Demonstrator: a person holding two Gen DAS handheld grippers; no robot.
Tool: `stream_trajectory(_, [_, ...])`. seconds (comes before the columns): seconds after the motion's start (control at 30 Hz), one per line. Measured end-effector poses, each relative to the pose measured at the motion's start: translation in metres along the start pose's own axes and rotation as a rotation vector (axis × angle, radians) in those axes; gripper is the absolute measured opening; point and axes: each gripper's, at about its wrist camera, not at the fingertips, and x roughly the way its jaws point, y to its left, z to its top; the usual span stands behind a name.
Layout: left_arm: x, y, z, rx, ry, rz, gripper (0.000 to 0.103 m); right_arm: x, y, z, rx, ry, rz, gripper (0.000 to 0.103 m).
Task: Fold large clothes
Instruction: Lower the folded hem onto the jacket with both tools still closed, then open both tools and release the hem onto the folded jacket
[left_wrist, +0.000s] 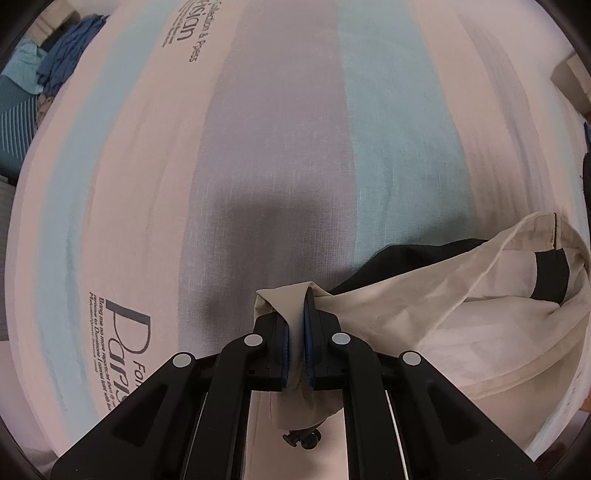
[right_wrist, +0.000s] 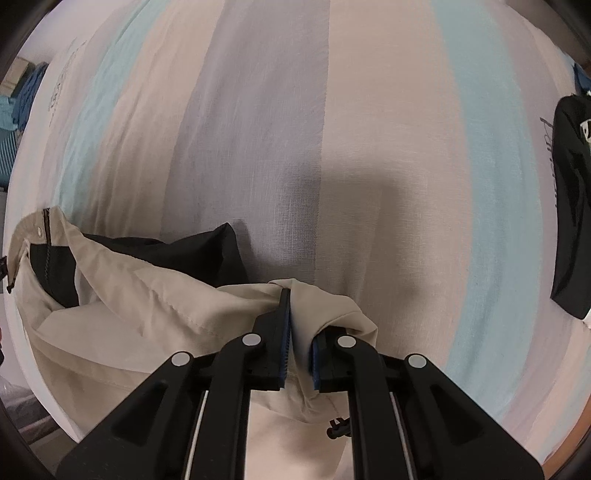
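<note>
- Left wrist view: my left tool is closed tight on a fold of the beige garment; the rest of it trails to the right over the striped sheet, its black lining showing; a heap of blue clothes sits far left.
- Right wrist view: my right tool pinches another fold of the beige garment; cloth drapes over the right finger; a black item lies at the far right edge on the striped sheet.

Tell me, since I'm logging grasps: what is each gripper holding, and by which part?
Both hold the beige jacket: the left gripper and the right gripper each pinch a bunched fold of its fabric edge.
</note>
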Motion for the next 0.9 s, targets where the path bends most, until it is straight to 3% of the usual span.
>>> stream_trajectory(0.1, [-0.008, -0.003, -0.003, 0.007, -0.004, 0.003, 0.015, -0.003, 0.002, 0.000, -0.011, -0.001, 0.008, 0.016])
stream_trajectory(0.13, [-0.012, -0.003, -0.002, -0.005, -0.006, -0.021, 0.028, -0.003, 0.003, 0.001, -0.011, -0.003, 0.017, 0.020])
stream_trajectory(0.2, [-0.024, 0.001, -0.001, -0.029, -0.025, -0.059, 0.065, -0.009, 0.003, 0.001, -0.014, -0.012, 0.038, 0.026])
stream_trajectory(0.23, [-0.037, 0.002, -0.001, -0.051, -0.088, -0.036, 0.090, -0.012, 0.003, 0.000, -0.015, -0.015, 0.046, 0.030])
stream_trajectory(0.27, [-0.050, 0.004, 0.000, -0.066, -0.137, -0.029, 0.093, -0.015, 0.002, 0.000, -0.011, -0.018, 0.056, 0.034])
stream_trajectory(0.37, [-0.068, 0.003, 0.003, -0.073, -0.170, -0.040, 0.093, -0.027, 0.000, -0.003, 0.002, -0.039, 0.091, 0.044])
stream_trajectory(0.47, [-0.081, -0.005, 0.000, -0.032, -0.204, -0.004, 0.093, -0.046, -0.008, -0.005, 0.033, -0.063, 0.151, 0.050])
stream_trajectory(0.67, [-0.102, -0.017, -0.021, 0.023, -0.242, 0.017, 0.095, -0.082, -0.025, -0.014, 0.104, -0.089, 0.339, 0.070])
stream_trajectory(0.83, [-0.111, -0.033, -0.059, 0.067, -0.247, 0.021, 0.095, -0.113, -0.034, -0.031, 0.129, -0.163, 0.359, 0.081])
stream_trajectory(0.9, [-0.112, -0.039, -0.074, 0.083, -0.247, 0.021, 0.095, -0.126, -0.031, -0.039, 0.098, -0.199, 0.312, 0.081])
